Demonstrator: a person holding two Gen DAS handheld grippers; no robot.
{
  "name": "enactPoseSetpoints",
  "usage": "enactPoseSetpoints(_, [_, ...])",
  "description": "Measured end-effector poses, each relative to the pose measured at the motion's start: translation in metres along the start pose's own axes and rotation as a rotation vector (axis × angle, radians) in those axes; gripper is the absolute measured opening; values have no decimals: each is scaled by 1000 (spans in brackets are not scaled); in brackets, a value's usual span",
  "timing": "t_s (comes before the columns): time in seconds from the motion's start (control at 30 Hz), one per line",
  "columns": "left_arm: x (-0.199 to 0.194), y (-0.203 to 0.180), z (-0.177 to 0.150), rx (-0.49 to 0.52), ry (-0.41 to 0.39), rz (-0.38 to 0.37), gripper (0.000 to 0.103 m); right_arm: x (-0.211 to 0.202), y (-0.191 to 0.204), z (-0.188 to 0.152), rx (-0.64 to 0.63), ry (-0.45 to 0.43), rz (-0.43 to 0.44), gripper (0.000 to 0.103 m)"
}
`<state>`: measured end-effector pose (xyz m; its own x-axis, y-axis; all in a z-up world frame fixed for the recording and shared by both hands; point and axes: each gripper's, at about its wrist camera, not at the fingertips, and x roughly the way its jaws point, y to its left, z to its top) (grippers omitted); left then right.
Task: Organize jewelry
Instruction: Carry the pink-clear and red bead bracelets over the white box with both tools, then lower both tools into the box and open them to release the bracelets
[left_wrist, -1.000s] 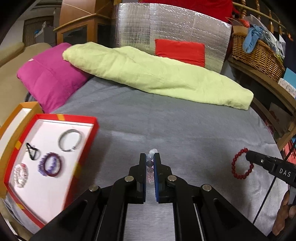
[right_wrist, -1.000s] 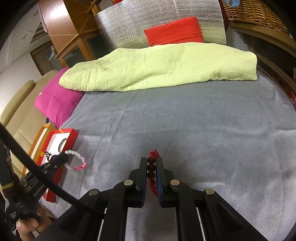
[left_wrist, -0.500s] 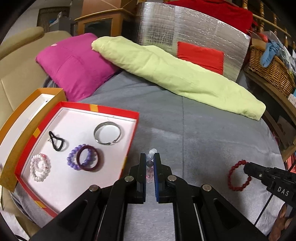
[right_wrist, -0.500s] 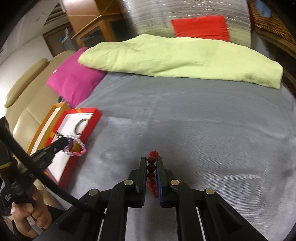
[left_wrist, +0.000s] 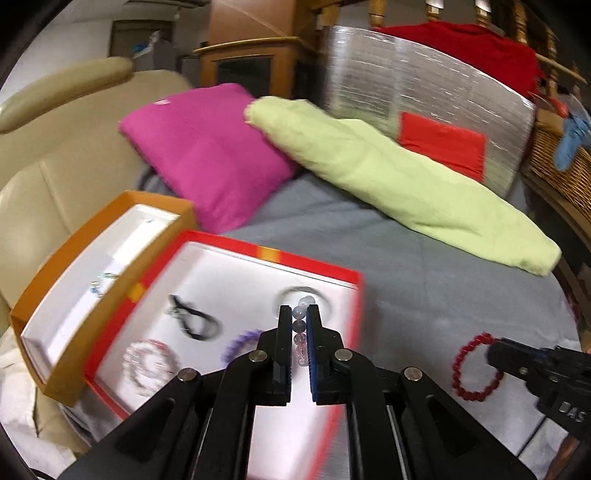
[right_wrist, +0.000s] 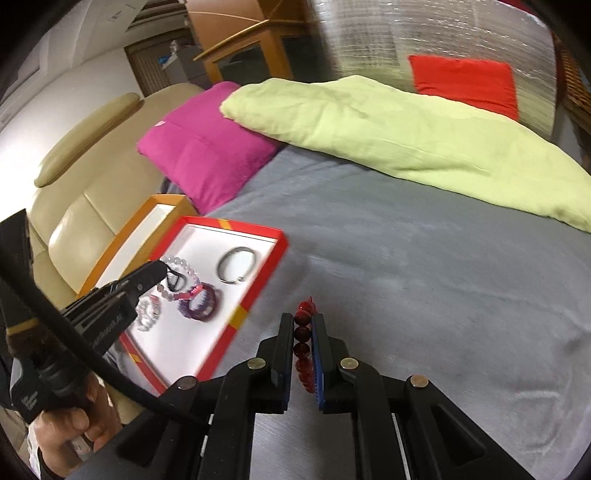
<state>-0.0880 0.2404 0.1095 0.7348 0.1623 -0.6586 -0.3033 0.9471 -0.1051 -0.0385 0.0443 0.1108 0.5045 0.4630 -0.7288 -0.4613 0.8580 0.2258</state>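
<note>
Jewelry is pretty much split between the two grippers and the red box (right_wrist: 275, 254) right now. The left gripper (left_wrist: 300, 325) has its fingers pinched nearly shut on a pale beaded bracelet (left_wrist: 301, 334), clear and pinkish beads stacked up in the narrow gap between the pads. From the right wrist view that same bracelet (right_wrist: 183, 267) dangles in a loop off the left fingertips, hanging over the white inside of the box.

The right gripper (right_wrist: 303, 332) is clamped the same way, a tight gap, on a dark red beaded bracelet (right_wrist: 303, 343). The beads run in a line between the pads and poke out past the tips. In the left view you can see it (left_wrist: 476, 365) hanging as a full ring off the right fingers, over the grey bedspread (right_wrist: 424, 266), off to the right of the box.

Inside the box, below and ahead of the left fingers: a silver bangle (right_wrist: 236, 264), a purple bead bracelet (right_wrist: 201, 302), a white bead bracelet (right_wrist: 147, 312) and a black loop thing (left_wrist: 194, 319), a bit blurry. An orange box (left_wrist: 74, 273) sits touching the red one on its far left side. Beyond the fingertips there's a pink pillow (left_wrist: 210, 151) and a lime green blanket (right_wrist: 388, 129) across the back of the bed.
</note>
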Motion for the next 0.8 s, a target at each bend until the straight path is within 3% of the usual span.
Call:
enactPoseSetpoints(0.23, [17,61,-7,-189,11,51,8,32,44,24,-44,11,59,10])
enactPoseSetpoints(0.47, [37,73,-15,-220,64,56,8,74,81,51,-59,51,127,10])
enactPoseSetpoints(0.8, [46,84,-23,-263,106,72,8,127,103,48,-61,142,165,10])
